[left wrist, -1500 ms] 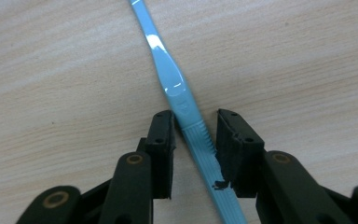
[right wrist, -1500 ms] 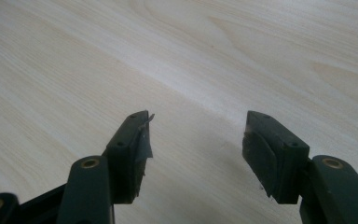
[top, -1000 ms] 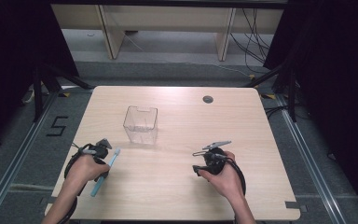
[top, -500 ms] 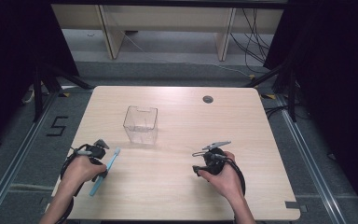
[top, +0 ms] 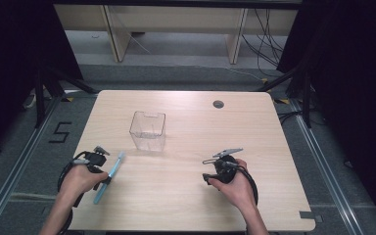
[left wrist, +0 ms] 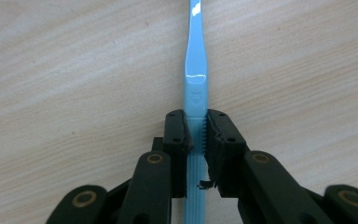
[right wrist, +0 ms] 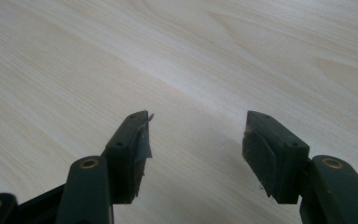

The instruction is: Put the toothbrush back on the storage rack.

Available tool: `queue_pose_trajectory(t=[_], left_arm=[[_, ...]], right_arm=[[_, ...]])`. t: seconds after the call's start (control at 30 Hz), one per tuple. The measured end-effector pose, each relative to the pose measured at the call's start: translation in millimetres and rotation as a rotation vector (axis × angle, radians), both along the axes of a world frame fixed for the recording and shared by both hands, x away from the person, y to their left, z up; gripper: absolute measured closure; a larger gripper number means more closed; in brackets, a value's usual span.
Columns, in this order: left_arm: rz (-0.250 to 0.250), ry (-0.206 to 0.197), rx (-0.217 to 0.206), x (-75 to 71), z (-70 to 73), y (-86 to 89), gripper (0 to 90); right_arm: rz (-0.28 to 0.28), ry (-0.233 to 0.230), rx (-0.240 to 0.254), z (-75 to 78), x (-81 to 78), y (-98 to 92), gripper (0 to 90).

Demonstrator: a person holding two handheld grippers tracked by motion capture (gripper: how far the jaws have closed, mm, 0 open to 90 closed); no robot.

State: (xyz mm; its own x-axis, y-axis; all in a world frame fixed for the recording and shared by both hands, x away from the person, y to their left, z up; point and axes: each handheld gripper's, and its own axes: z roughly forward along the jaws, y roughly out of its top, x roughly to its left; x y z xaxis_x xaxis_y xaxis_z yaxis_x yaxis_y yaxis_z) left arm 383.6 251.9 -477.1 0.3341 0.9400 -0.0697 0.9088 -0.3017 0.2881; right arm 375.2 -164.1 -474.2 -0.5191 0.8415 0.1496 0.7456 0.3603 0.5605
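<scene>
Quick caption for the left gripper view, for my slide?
Left gripper shut on a light-blue toothbrush handle lying on the wooden table.

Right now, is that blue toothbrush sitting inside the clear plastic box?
No, the blue toothbrush lies on the table, clamped in the left tool, while the clear box stands apart from it.
</scene>
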Motion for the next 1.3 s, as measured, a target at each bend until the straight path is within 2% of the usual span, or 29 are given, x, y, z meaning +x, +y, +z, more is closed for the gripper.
queue_pose_trajectory(t=[0.03,0.07,0.1,0.23,0.27,0.4,0.53,0.57,0.63,0.67,0.77,0.93,1.03,1.07,1.13,1.17,1.23,1.3], left_arm=[[-0.002,0.006,0.004,-0.3,1.9,1.0,78.2],[0.005,-0.006,-0.004,-1.4,2.0,1.4,78.2],[-0.012,-0.024,-0.019,-2.4,3.3,3.5,78.2],[-0.023,-0.045,-0.029,-3.8,5.5,6.2,78.2],[-0.013,-0.068,-0.033,-5.2,5.8,6.9,78.2],[-0.003,-0.114,-0.068,-8.0,9.3,13.4,78.2],[0.012,-0.144,-0.091,-10.8,11.0,16.7,78.3],[0.031,-0.154,-0.114,-12.2,11.6,16.8,78.3],[0.004,-0.177,-0.098,-12.4,14.4,20.1,78.3],[0.006,-0.210,-0.128,-14.0,13.6,21.3,78.3],[0.004,-0.218,-0.148,-15.2,14.0,22.2,78.3],[0.014,-0.238,-0.164,-17.4,14.6,25.5,78.2],[0.022,-0.271,-0.181,-18.7,13.6,27.3,78.3],[0.032,-0.300,-0.206,-19.1,12.6,26.8,78.3],[0.019,-0.330,-0.216,-20.2,12.3,29.9,78.3],[0.019,-0.330,-0.216,-20.2,12.3,29.9,78.3],[0.017,-0.338,-0.217,-20.9,12.4,31.0,78.3],[0.014,-0.334,-0.220,-21.3,12.9,32.3,78.4]], right_arm=[[0.000,0.000,0.000,0.0,0.0,0.0,41.5],[-0.001,0.004,0.004,-0.1,-0.2,0.2,41.6],[0.005,0.008,-0.013,0.7,-0.3,-0.1,41.5],[0.003,-0.003,-0.004,-0.2,-0.2,0.1,41.6],[0.002,-0.002,0.001,-0.4,-0.3,0.4,41.6],[0.000,-0.004,-0.002,-0.7,-0.2,-0.2,41.6],[-0.007,-0.004,0.000,-0.4,-0.3,-0.7,41.6],[-0.003,-0.004,-0.002,-0.2,-0.3,-1.2,41.6],[-0.011,-0.001,0.003,0.2,-0.7,-1.6,41.6],[-0.012,-0.003,0.002,0.0,-0.7,-2.0,41.6],[-0.013,-0.006,0.004,-0.4,-1.0,-2.0,41.6],[-0.012,-0.028,0.011,-2.0,-1.1,-3.1,43.0],[-0.021,-0.042,0.022,-2.4,-1.1,-4.2,43.5],[-0.021,-0.056,0.024,-2.7,-1.0,-5.4,43.5],[-0.015,-0.066,0.014,-2.3,-0.7,-7.3,43.5],[-0.015,-0.066,0.014,-2.3,-0.7,-7.3,43.5],[0.013,-0.101,0.015,-3.2,1.4,-10.0,43.5],[-0.005,-0.108,0.023,-3.3,0.5,-9.6,43.5]])
